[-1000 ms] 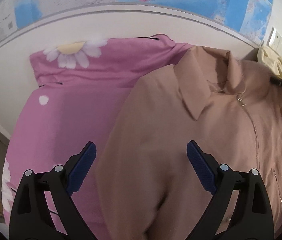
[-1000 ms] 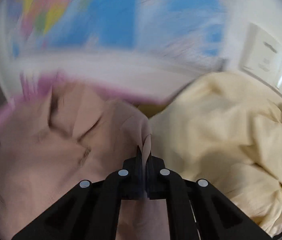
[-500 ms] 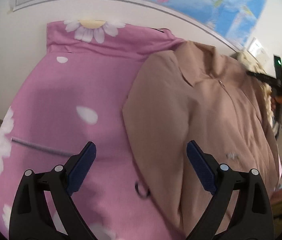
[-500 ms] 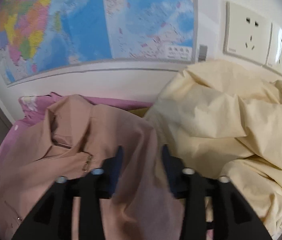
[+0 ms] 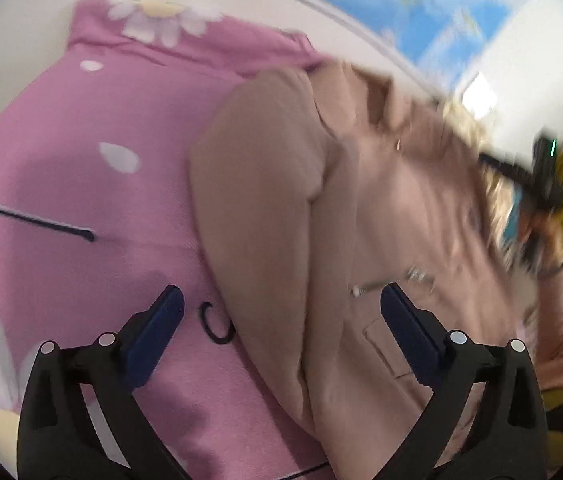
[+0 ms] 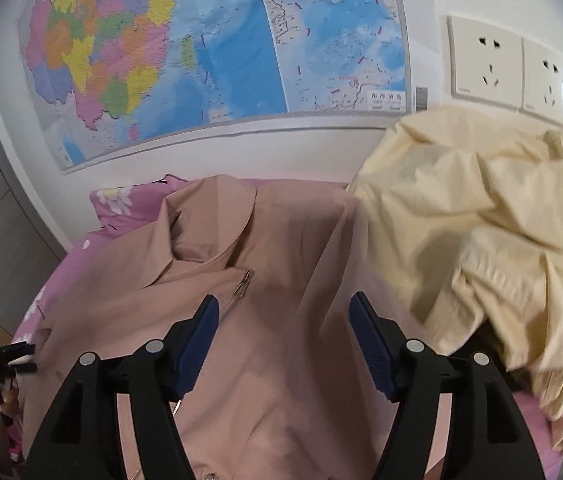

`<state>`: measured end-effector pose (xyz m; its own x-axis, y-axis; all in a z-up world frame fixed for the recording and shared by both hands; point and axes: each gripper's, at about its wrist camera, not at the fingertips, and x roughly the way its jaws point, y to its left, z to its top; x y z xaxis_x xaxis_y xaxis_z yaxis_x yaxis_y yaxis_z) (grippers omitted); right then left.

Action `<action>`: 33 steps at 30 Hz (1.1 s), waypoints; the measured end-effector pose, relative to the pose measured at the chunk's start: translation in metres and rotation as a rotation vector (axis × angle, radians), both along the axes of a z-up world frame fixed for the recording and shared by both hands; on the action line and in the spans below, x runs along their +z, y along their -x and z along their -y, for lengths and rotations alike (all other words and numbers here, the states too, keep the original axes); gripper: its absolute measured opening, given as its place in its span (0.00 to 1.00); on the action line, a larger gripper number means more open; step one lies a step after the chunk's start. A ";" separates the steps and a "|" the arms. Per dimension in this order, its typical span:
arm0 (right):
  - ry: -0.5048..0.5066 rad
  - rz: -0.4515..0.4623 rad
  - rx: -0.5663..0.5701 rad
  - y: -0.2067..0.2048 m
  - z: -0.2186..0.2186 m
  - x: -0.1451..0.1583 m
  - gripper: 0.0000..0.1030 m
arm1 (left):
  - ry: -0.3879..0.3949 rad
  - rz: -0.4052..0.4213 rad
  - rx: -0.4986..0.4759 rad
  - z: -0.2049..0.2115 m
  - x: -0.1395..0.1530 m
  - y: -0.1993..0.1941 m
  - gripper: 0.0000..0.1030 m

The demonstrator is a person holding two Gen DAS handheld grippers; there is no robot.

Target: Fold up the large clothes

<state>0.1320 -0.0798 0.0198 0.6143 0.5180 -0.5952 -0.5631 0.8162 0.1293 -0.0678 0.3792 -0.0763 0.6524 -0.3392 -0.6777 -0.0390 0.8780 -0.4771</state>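
Currently, the tan jacket (image 6: 281, 264) is spread on the pink floral blanket (image 5: 81, 160); left gripper (image 5: 281, 316) and right gripper (image 6: 283, 332) are held wide apart, gripping nothing.

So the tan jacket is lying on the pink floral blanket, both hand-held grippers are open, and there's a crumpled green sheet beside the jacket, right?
Almost: the crumpled sheet beside the tan jacket is pale yellow, not green, as the right wrist view shows. The pink floral blanket and open left hand-held gripper and right hand-held gripper are correct.
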 end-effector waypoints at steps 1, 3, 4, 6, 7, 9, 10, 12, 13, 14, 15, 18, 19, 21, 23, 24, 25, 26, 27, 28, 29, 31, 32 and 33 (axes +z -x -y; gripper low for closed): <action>-0.006 -0.007 0.008 0.002 0.001 -0.002 0.64 | -0.001 0.006 0.022 -0.006 0.002 0.004 0.83; -0.019 -0.023 0.035 0.010 -0.001 -0.007 0.64 | -0.025 -0.020 0.028 -0.006 0.000 0.004 0.54; -0.018 -0.025 0.047 0.015 -0.003 -0.009 0.64 | -0.056 -0.065 0.023 -0.004 -0.005 0.000 0.49; -0.016 -0.031 0.076 0.026 -0.009 -0.014 0.65 | -0.129 -0.071 0.005 0.005 -0.004 0.000 0.48; -0.011 -0.036 0.092 0.030 -0.012 -0.018 0.65 | -0.155 -0.075 -0.030 0.014 -0.003 0.000 0.48; 0.013 -0.035 0.113 0.040 -0.022 -0.027 0.65 | -0.252 -0.085 -0.059 0.029 -0.003 0.000 0.51; 0.023 -0.037 0.125 0.045 -0.027 -0.031 0.65 | -0.311 -0.093 -0.066 0.039 -0.003 -0.004 0.50; 0.043 -0.043 0.150 0.053 -0.035 -0.042 0.65 | -0.350 -0.118 -0.052 0.043 -0.002 -0.010 0.13; 0.047 -0.047 0.158 0.056 -0.038 -0.046 0.65 | -0.341 -0.130 -0.046 0.040 -0.001 -0.012 0.05; 0.052 -0.054 0.166 0.060 -0.040 -0.051 0.65 | -0.379 -0.132 -0.027 0.039 0.006 -0.014 0.05; 0.052 -0.058 0.167 0.061 -0.041 -0.054 0.65 | -0.452 -0.124 -0.005 0.038 0.014 -0.014 0.04; 0.042 -0.084 0.149 0.060 -0.037 -0.064 0.65 | -0.735 -0.053 0.113 0.038 0.063 -0.013 0.05; 0.041 -0.089 0.139 0.059 -0.035 -0.067 0.65 | -0.825 -0.028 0.150 0.038 0.081 -0.014 0.05; 0.027 -0.115 0.114 0.057 -0.027 -0.075 0.65 | -1.002 0.007 0.213 0.042 0.102 -0.019 0.09; 0.014 -0.127 0.097 0.056 -0.020 -0.079 0.65 | -1.207 -0.010 0.305 0.044 0.103 -0.032 0.29; 0.017 -0.128 0.085 0.054 -0.016 -0.080 0.65 | -1.256 -0.035 0.331 0.043 0.098 -0.038 0.46; 0.018 -0.130 0.073 0.054 -0.012 -0.081 0.65 | -1.290 -0.088 0.306 0.041 0.080 -0.047 0.53; 0.009 -0.138 0.066 0.053 -0.007 -0.081 0.65 | -1.286 -0.115 0.288 0.040 0.071 -0.051 0.53; 0.001 -0.145 0.060 0.053 -0.001 -0.081 0.65 | -1.261 -0.160 0.280 0.035 0.056 -0.054 0.53; -0.004 -0.148 0.056 0.054 0.004 -0.080 0.65 | -1.185 -0.217 0.279 0.029 0.043 -0.056 0.53; -0.007 -0.146 0.054 0.055 0.009 -0.078 0.65 | -1.075 -0.237 0.272 0.022 0.037 -0.052 0.53; 0.002 -0.139 0.039 0.062 0.024 -0.074 0.69 | -0.811 -0.200 0.256 0.009 0.039 -0.036 0.66; 0.004 -0.136 0.037 0.065 0.031 -0.072 0.71 | -0.692 -0.151 0.233 0.007 0.043 -0.023 0.69; 0.009 -0.132 0.032 0.070 0.040 -0.071 0.74 | -0.626 -0.110 0.206 0.009 0.046 -0.013 0.69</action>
